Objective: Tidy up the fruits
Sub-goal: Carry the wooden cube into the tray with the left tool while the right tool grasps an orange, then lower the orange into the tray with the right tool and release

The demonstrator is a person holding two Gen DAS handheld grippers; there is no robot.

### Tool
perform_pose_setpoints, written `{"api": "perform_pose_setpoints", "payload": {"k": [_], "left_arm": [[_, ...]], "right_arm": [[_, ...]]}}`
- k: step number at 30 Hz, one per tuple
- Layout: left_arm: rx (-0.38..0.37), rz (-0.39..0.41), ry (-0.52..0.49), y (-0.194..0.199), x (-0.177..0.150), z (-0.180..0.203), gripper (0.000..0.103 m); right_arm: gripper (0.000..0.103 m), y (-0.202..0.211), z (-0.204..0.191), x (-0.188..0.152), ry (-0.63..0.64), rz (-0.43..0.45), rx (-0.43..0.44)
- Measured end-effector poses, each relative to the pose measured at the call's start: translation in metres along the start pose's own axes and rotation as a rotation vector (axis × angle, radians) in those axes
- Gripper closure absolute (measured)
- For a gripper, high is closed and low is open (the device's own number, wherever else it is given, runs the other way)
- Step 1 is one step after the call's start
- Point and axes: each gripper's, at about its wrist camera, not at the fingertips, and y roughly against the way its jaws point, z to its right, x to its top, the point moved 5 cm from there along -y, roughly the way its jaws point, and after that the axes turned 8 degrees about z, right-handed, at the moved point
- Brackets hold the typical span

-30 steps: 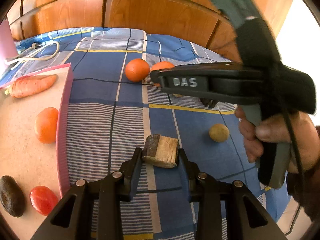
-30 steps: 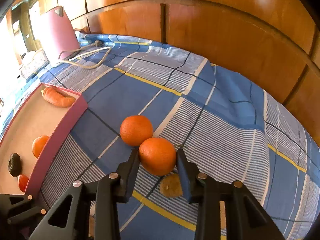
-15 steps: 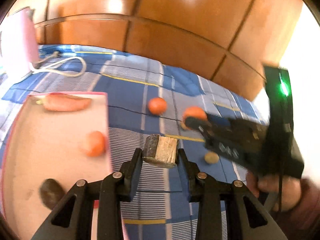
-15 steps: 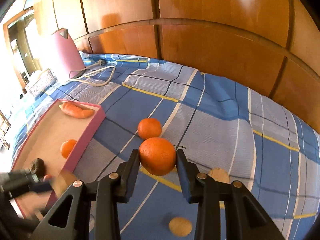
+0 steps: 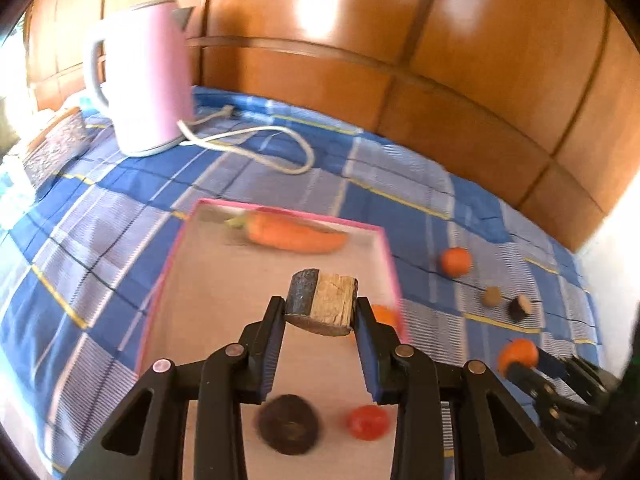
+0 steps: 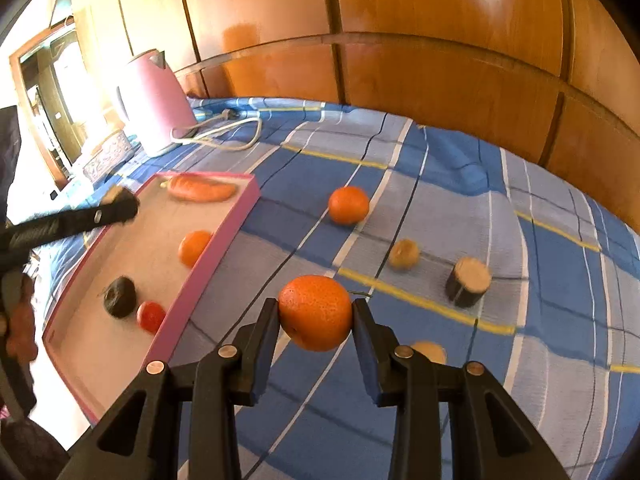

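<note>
My left gripper is shut on a brown cut chunk with a dark skin and holds it above the pink-rimmed tray. The tray holds a carrot, an orange, a dark avocado and a red tomato. My right gripper is shut on an orange, lifted over the blue checked cloth right of the tray. Another orange, a dark-skinned chunk and two small tan pieces lie on the cloth.
A pink kettle with a white cord stands at the back left of the cloth. A wooden panelled wall runs behind. A patterned box sits left of the kettle.
My left gripper has lifted the chunk and carried it left, over the tray. My right gripper has lifted its orange off the cloth and drawn back.
</note>
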Motion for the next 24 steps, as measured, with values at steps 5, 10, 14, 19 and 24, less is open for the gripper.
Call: {"api": "perform_pose_setpoints", "payload": {"k": [5, 10, 14, 19, 24], "left_arm": [[0.041, -0.01, 0.0, -0.006, -0.004, -0.016, 0.068], [0.068, -0.015, -0.007, -0.009, -0.005, -0.023, 0.063], [0.074, 0.004, -0.013, 0.0, -0.007, -0.022, 0.05], [0.06, 0.011, -0.03, 0.011, -0.013, -0.016, 0.046], [0.042, 0.017, -0.042, 0.027, -0.025, -0.011, 0.044]], "right_arm": [[0.066, 0.003, -0.009, -0.011, -0.004, -0.013, 0.005], [0.066, 0.007, -0.018, -0.017, 0.007, -0.018, 0.01], [0.066, 0.005, -0.023, -0.021, 0.012, -0.028, 0.015], [0.066, 0.005, -0.029, -0.024, 0.004, -0.035, 0.022], [0.066, 0.009, -0.042, -0.02, 0.014, -0.022, 0.046]]}}
